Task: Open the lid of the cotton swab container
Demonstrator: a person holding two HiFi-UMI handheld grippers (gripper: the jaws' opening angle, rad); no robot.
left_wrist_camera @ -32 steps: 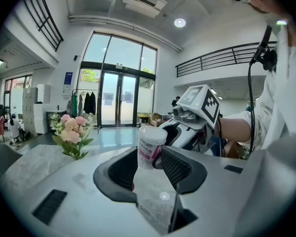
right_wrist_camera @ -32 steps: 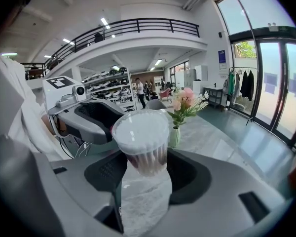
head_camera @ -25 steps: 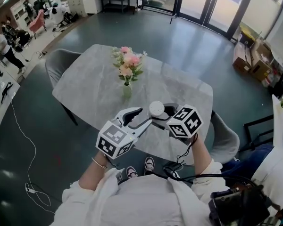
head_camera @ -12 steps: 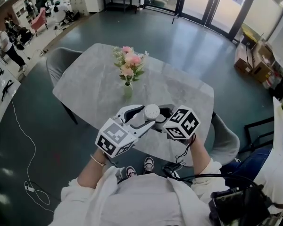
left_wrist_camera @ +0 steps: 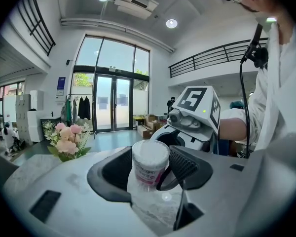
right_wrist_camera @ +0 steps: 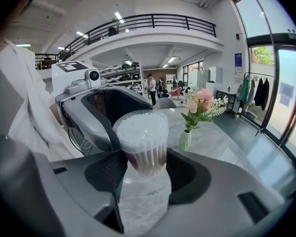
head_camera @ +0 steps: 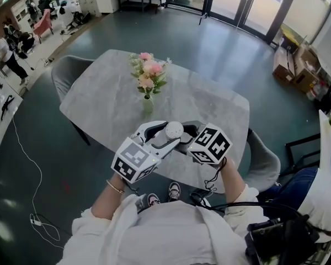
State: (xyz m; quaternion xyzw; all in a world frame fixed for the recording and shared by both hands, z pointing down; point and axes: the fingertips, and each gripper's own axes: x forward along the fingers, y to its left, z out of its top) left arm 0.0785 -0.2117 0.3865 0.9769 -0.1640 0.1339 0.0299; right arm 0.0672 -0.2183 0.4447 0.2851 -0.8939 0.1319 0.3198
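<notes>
cotton swab container caught between both grippers

the cotton swab container (head_camera: 174, 130) sits upright, lid still on, between the two hand-held tools near the front edge of the table (head_camera: 105, 101). the right gripper (right_wrist_camera: 144, 171) is clamped on its lower body, a pad against each side, with the white lid above the jaws. the left gripper (left_wrist_camera: 149, 176) comes in from the opposite side, its jaws spread wide and flanking the upper part of the container. the container nearly fills the gap between them, and firm contact cannot be confirmed. the flower vase (head_camera: 148, 90) stands well apart, farther back on the table.
</notes>
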